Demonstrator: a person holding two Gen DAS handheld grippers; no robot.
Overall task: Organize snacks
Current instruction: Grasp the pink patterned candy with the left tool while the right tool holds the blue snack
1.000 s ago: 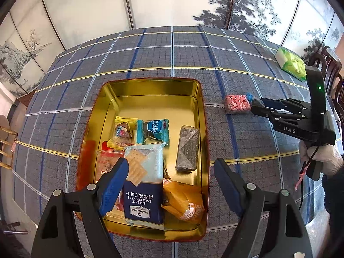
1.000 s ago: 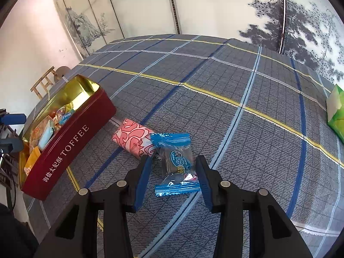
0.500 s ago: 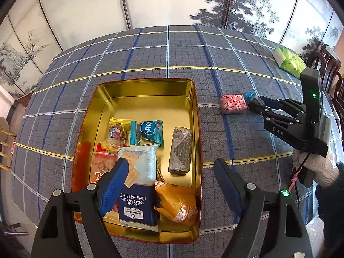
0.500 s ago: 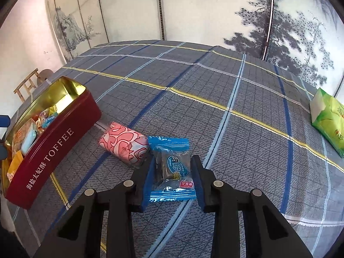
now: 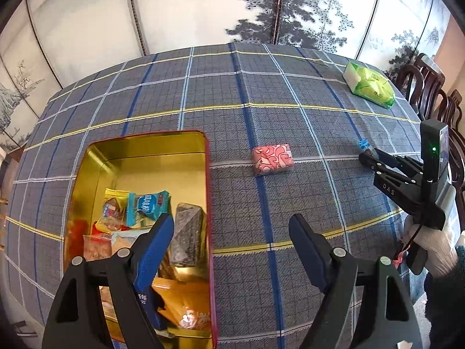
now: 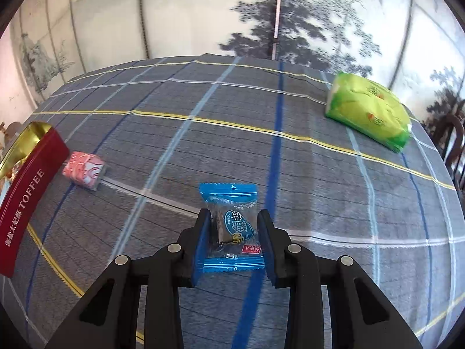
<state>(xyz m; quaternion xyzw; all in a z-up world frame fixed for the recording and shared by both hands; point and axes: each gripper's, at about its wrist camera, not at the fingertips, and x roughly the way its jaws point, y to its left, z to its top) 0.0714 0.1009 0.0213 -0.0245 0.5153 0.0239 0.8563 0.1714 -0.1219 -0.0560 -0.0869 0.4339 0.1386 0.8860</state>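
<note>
My right gripper [image 6: 234,234] is shut on a blue candy packet [image 6: 231,226] and holds it above the plaid tablecloth; it also shows in the left wrist view [image 5: 367,157] at the right. A pink patterned snack [image 6: 84,168] lies on the cloth beside the red toffee tin [image 6: 24,192]. In the left wrist view the pink snack [image 5: 271,158] lies right of the tin [image 5: 207,174], which holds several snacks. My left gripper [image 5: 231,234] is open and empty above the tin's right edge.
A green tissue pack [image 6: 369,115] lies at the far right of the table, also in the left wrist view [image 5: 369,88]. Dark wooden chairs [image 5: 430,93] stand beyond the table's right edge. A painted screen wall stands behind the table.
My right gripper closed on the blue packet, lifted it and carried it right, away from the pink snack. My left gripper shifted right, so the tin now sits at the left.
</note>
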